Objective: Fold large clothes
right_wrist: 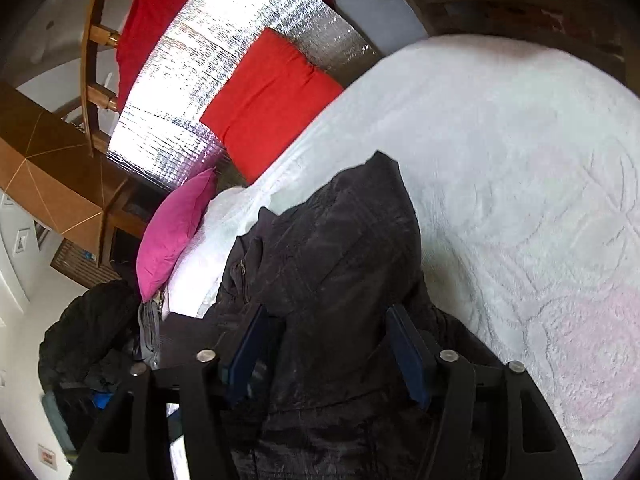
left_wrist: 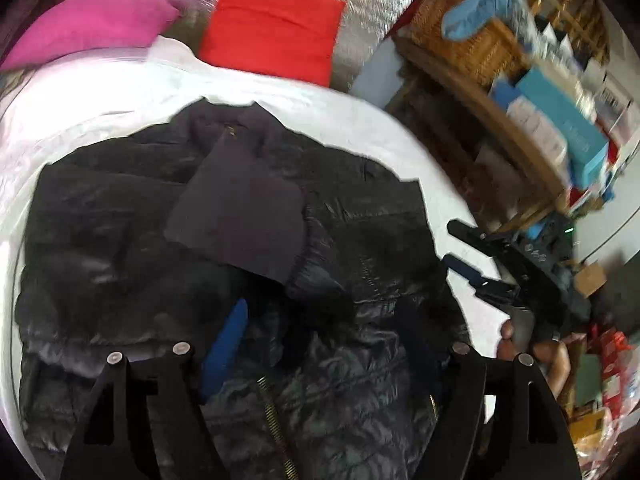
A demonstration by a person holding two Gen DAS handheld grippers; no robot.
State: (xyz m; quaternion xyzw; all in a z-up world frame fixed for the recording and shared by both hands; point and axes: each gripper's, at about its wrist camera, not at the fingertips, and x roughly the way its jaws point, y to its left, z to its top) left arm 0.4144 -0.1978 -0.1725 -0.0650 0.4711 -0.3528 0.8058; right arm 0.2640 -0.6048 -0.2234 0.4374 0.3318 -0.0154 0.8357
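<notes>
Black jacket (left_wrist: 224,240) lies flat on the white bedspread (right_wrist: 520,160), with bare bedspread past its hood edge. Left gripper (left_wrist: 320,344) and right gripper (right_wrist: 328,352) both hang over the jacket, fingers spread, gripping nothing

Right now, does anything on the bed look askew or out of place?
Yes. The black puffer jacket lies rumpled on the white bedspread, one dark sleeve flopped diagonally across its chest and the zip open at the hem.

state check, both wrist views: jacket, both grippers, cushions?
black jacket: flat on the white bedspread, a sleeve folded over the front, zip at least partly undone
left gripper: open, above jacket
right gripper: open, jacket fabric between fingers
red cushion: propped up
pink cushion: lying at the bed head
</notes>
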